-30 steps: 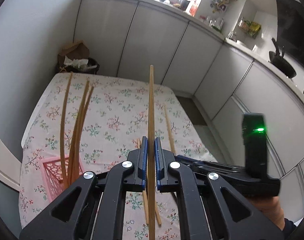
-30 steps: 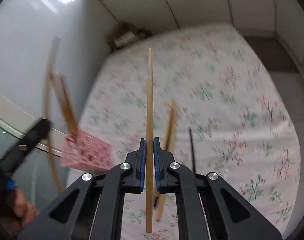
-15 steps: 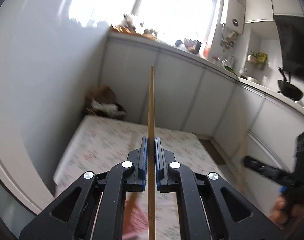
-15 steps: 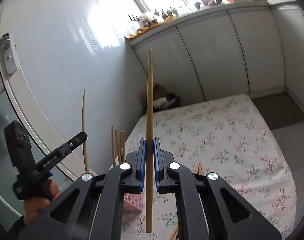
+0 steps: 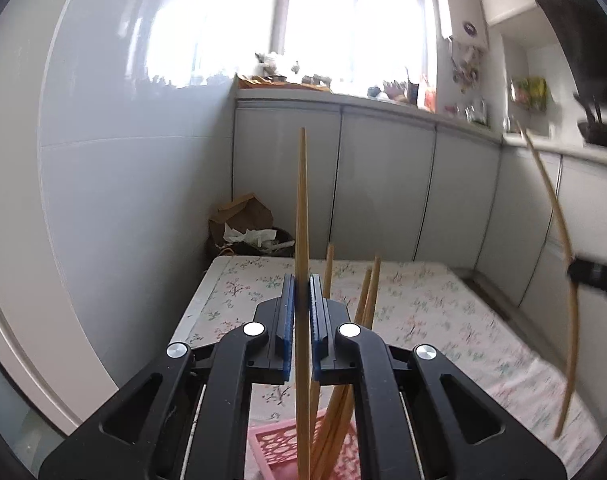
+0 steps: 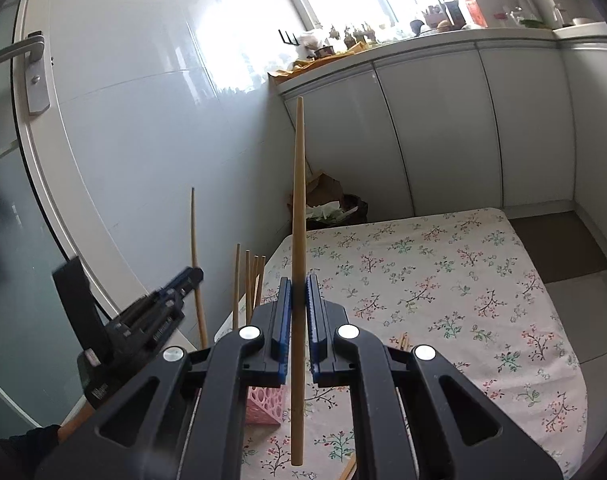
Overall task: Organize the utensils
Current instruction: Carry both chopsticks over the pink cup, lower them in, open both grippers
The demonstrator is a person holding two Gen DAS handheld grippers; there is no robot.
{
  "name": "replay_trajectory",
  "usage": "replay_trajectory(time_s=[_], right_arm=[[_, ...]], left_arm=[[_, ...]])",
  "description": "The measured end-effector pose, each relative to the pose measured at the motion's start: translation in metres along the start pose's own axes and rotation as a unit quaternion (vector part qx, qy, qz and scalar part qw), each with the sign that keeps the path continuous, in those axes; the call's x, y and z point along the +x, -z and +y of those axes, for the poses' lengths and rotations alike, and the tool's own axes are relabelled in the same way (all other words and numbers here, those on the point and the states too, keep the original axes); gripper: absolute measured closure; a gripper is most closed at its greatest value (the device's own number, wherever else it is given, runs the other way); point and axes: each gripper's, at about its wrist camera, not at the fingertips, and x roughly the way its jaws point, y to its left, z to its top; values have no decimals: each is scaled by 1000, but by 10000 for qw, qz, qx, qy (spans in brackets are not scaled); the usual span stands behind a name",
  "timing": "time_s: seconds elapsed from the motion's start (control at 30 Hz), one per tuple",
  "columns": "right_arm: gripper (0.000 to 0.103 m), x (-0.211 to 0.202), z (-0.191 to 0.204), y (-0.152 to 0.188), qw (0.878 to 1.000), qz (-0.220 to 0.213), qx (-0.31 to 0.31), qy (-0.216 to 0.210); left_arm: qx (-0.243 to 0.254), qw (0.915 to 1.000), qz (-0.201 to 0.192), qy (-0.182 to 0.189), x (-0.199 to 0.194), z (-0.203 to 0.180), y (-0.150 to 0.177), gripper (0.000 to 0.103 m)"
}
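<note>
Above the pink basket (image 5: pixel 281 446), each claw (left (image 5: pixel 298 307), right (image 6: pixel 299 306)) clamping one slender, upright wooden chopstick (image 5: pixel 302 216).

1 chopstick (image 5: pixel 302 240) of pale wood stands upright, pinched between the blue pads of the left tool (image 5: pixel 302 308), its lower end over the pink basket (image 5: pixel 275 444). The basket, a perforated pink plastic holder, sits on the floral-covered counter (image 6: pixel 443 280) and holds 4 chopsticks (image 6: pixel 249 280) leaning upright. Another chopstick (image 6: pixel 299 240) is upright in the right tool (image 6: pixel 299 300). A few loose chopsticks (image 6: pixel 402 342) lie on the counter.
</note>
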Motion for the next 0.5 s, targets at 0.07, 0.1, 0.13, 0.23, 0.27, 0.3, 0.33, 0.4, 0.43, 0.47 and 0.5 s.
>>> replay_trajectory(time_s=[0.07, 0.1, 0.13, 0.23, 0.27, 0.3, 0.33, 0.4, 0.43, 0.47, 0.5], right_arm=[[95, 0, 1, 0, 10000, -9, 10, 15], [95, 0, 0, 0, 10000, -11, 23, 13], [95, -1, 0, -1, 10000, -19, 30, 14], [95, -2, 1, -1, 10000, -13, 62, -5], [95, -2, 1, -1, 10000, -7, 57, -6], [95, -2, 1, 0, 10000, 2, 62, -11], [95, -2, 1, 0, 10000, 10, 72, -17], [95, 0, 1, 0, 9999, 37, 92, -35], [95, 1, 1, 1, 9999, 53, 90, -40], [95, 3, 1, 2, 9999, 65, 85, -44], [95, 5, 2, 3, 9999, 85, 81, -54]], left_arm=[[67, 10000, 57, -12, 2, 0, 4, 97], [40, 9999, 136, -9, 5, 2, 6, 97], [38, 9998, 200, -19, 6, 5, 8, 97], [151, 9989, 437, -51, 10, 7, 13, 97], [103, 9984, 559, 6, 11, 8, 13, 97], [58, 9980, 628, 45, 11, 9, 13, 96], [6, 9976, 693, 63, 10, 10, 13, 96], [-103, 9972, 737, 92, 6, 12, 8, 96], [-155, 9970, 753, 110, 4, 14, 6, 94], [-246, 9966, 778, 139, 1, 15, 3, 90], [-346, 9961, 796, 148, -3, 17, -1, 87]])
